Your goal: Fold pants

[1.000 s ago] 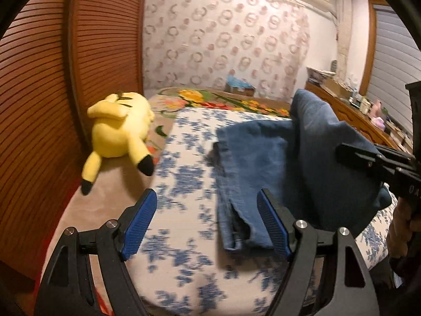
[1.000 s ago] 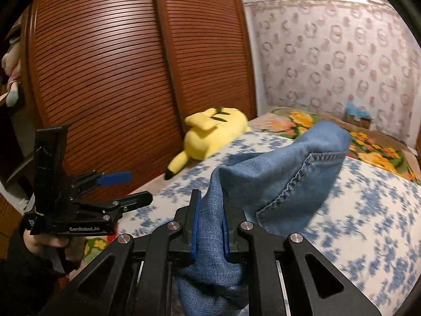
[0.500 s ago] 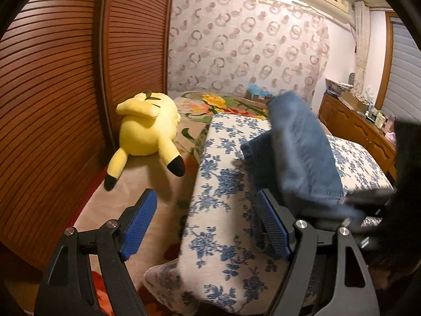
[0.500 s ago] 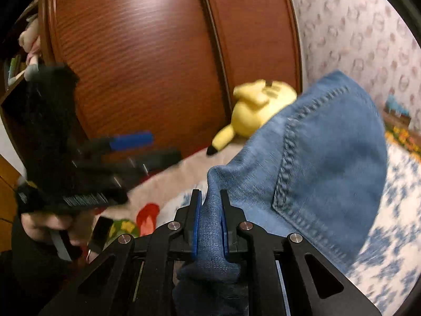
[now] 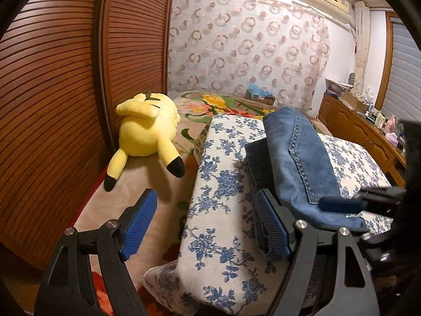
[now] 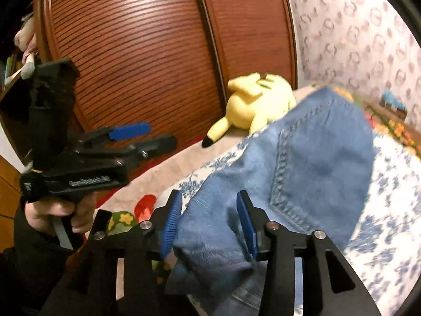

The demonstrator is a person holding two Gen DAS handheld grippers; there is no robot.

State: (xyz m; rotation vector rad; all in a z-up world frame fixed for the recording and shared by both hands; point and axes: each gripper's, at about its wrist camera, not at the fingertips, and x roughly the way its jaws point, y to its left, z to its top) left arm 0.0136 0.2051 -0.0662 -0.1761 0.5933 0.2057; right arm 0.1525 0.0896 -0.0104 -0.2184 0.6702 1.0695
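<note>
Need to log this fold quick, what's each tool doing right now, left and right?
Left tool: open, holding nothing.
Right tool: has just been opening; the jeans lie between its fingers, no longer clamped.

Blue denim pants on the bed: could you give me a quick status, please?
Left gripper open, empty. Right gripper just opened, blue denim pants loose between jaws. Yellow plush toy clear, alongside.

- The folded denim pants (image 5: 297, 163) were blue.
- The padded cushion (image 5: 218, 205) was white with blue flowers.
- The stuffed plush toy (image 5: 147, 134) was yellow, black-tipped.
- The slatted wooden doors (image 6: 147, 52) were reddish-brown.
</note>
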